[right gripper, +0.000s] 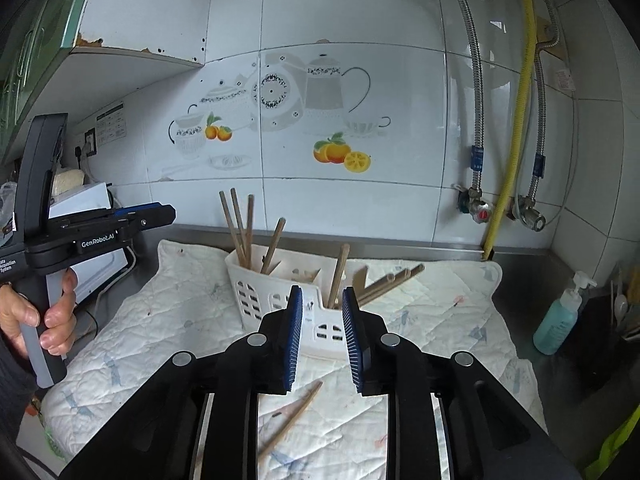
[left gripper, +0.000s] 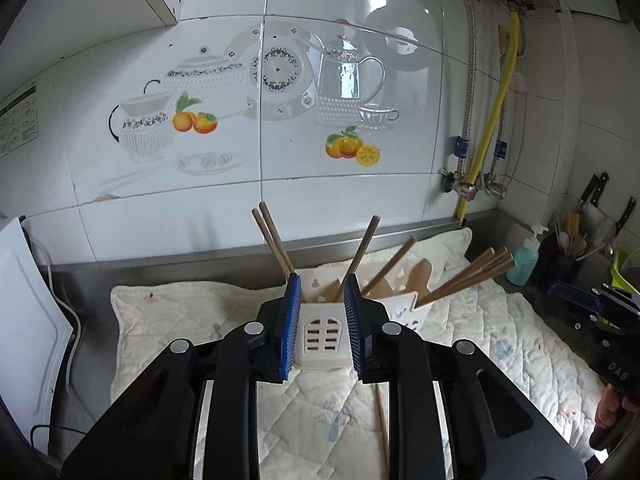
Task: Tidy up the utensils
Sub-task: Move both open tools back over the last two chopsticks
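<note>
While both grippers, left point(left gripper: 322, 320) and right point(right gripper: 322, 330), hover with fingers apart, a quilted mat point(right gripper: 440, 320) covers the steel counter point(right gripper: 520, 276) beneath the tiled wall point(right gripper: 400, 208).

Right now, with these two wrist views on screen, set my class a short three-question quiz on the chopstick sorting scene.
1. True or false: the right claw is clamped on a chopstick.
2. Multiple choice: the loose chopstick on the quilted mat lies A) inside the white holder, B) on the mat in front of the holder, C) beside the soap bottle.
3. Fill in: the left claw faces the holder with its jaws ____.

Key: 1 false, both claws hold nothing; 2 B; 3 open.
</note>
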`<state>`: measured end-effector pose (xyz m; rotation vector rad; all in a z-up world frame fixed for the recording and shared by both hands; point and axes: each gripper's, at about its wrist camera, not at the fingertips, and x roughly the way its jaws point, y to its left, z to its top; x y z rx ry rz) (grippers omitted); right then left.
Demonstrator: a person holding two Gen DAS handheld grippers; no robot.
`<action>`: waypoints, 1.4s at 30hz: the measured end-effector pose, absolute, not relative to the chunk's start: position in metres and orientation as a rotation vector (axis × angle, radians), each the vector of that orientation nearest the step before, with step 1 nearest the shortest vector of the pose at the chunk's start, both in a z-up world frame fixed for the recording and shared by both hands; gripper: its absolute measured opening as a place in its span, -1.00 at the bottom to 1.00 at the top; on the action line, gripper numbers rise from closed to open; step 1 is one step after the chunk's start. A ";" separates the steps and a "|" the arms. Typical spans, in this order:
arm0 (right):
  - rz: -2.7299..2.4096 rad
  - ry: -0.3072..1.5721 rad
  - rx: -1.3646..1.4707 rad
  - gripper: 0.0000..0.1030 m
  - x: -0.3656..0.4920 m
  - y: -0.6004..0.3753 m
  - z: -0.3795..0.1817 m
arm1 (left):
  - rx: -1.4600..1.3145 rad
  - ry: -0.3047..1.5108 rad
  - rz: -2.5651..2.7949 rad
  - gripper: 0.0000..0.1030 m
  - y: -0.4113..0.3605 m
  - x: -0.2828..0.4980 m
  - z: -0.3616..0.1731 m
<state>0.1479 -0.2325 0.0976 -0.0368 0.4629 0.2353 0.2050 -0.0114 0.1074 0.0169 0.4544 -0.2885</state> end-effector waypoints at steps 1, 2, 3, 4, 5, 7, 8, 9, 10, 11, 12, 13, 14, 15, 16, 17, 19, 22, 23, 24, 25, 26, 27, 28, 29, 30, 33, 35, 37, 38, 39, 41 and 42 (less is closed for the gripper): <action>0.234 0.469 -0.038 -0.60 0.143 -0.232 0.093 | 0.014 0.460 -0.292 -0.56 -0.010 0.199 0.103; 0.229 0.475 -0.039 -0.60 0.137 -0.231 0.089 | 0.010 0.466 -0.295 -0.56 -0.008 0.194 0.099; 0.229 0.484 -0.036 -0.60 0.131 -0.230 0.083 | 0.008 0.473 -0.296 -0.56 -0.007 0.189 0.094; 0.232 0.496 -0.031 -0.59 0.126 -0.229 0.078 | 0.009 0.480 -0.293 -0.50 -0.006 0.184 0.089; 0.233 0.509 -0.028 -0.59 0.121 -0.227 0.071 | 0.010 0.485 -0.288 -0.38 -0.005 0.180 0.083; 0.231 0.527 -0.034 -0.59 0.111 -0.222 0.059 | 0.014 0.495 -0.283 -0.32 -0.002 0.170 0.072; 0.232 0.536 -0.026 -0.59 0.105 -0.221 0.053 | 0.018 0.503 -0.282 -0.32 -0.002 0.166 0.067; 0.241 0.549 -0.009 -0.59 0.100 -0.219 0.045 | 0.021 0.512 -0.278 -0.32 -0.001 0.162 0.062; 0.248 0.562 0.006 -0.59 0.096 -0.217 0.039 | 0.019 0.521 -0.277 -0.32 0.000 0.158 0.057; 0.252 0.576 0.017 -0.59 0.092 -0.215 0.032 | 0.014 0.530 -0.279 -0.32 0.002 0.154 0.052; 0.253 0.587 0.025 -0.59 0.088 -0.212 0.026 | 0.008 0.537 -0.280 -0.32 0.003 0.151 0.048; 0.257 0.601 0.041 -0.59 0.084 -0.210 0.019 | 0.006 0.544 -0.279 -0.31 0.004 0.147 0.044; 0.265 0.616 0.057 -0.59 0.081 -0.208 0.012 | 0.008 0.551 -0.275 -0.30 0.005 0.144 0.039; 0.267 0.629 0.068 -0.59 0.078 -0.206 0.006 | 0.009 0.555 -0.271 -0.27 0.005 0.141 0.035; 0.267 0.643 0.079 -0.59 0.075 -0.203 -0.001 | 0.008 0.563 -0.266 -0.21 0.006 0.138 0.031; 0.271 0.657 0.091 -0.59 0.073 -0.200 -0.007 | 0.007 0.569 -0.264 -0.20 0.007 0.135 0.027; 0.281 0.688 0.110 -0.59 0.068 -0.193 -0.021 | 0.015 0.578 -0.259 -0.20 0.007 0.130 0.020; 0.288 0.724 0.111 -0.59 0.065 -0.180 -0.037 | 0.015 0.589 -0.244 -0.19 0.011 0.124 0.011; 0.292 0.740 0.118 -0.59 0.065 -0.177 -0.043 | 0.007 0.595 -0.242 -0.19 0.013 0.123 0.008; 0.290 0.753 0.122 -0.59 0.066 -0.174 -0.048 | -0.002 0.600 -0.238 -0.19 0.015 0.121 0.006; 0.285 0.770 0.131 -0.59 0.067 -0.172 -0.053 | -0.009 0.606 -0.236 -0.19 0.017 0.120 0.004; 0.291 0.784 0.147 -0.59 0.069 -0.171 -0.058 | -0.014 0.611 -0.234 -0.19 0.019 0.120 0.002; 0.292 0.797 0.159 -0.59 0.071 -0.170 -0.062 | -0.017 0.616 -0.230 -0.19 0.021 0.119 0.000; 0.285 0.809 0.166 -0.59 0.073 -0.169 -0.066 | -0.019 0.620 -0.227 -0.19 0.023 0.119 -0.002; 0.284 0.821 0.173 -0.59 0.076 -0.168 -0.070 | -0.024 0.625 -0.227 -0.19 0.024 0.118 -0.004; 0.288 0.834 0.187 -0.59 0.079 -0.168 -0.072 | -0.028 0.630 -0.229 -0.19 0.026 0.118 -0.007; 0.266 0.862 0.199 -0.59 0.087 -0.167 -0.080 | -0.031 0.647 -0.232 -0.19 0.027 0.117 -0.014; 0.264 0.886 0.217 -0.61 0.091 -0.167 -0.084 | -0.035 0.662 -0.242 -0.19 0.027 0.115 -0.020; 0.251 0.891 0.207 -0.68 0.094 -0.166 -0.087 | -0.033 0.679 -0.257 -0.19 0.025 0.114 -0.026; 0.243 0.889 0.203 -0.72 0.094 -0.166 -0.087 | -0.030 0.687 -0.267 -0.19 0.022 0.113 -0.029; 0.243 0.889 0.204 -0.73 0.094 -0.167 -0.087 | -0.025 0.694 -0.274 -0.19 0.020 0.112 -0.032; 0.235 0.886 0.204 -0.76 0.094 -0.169 -0.087 | -0.029 0.716 -0.298 -0.19 0.015 0.112 -0.039; 0.227 0.882 0.199 -0.78 0.093 -0.170 -0.086 | -0.034 0.728 -0.311 -0.19 0.013 0.112 -0.043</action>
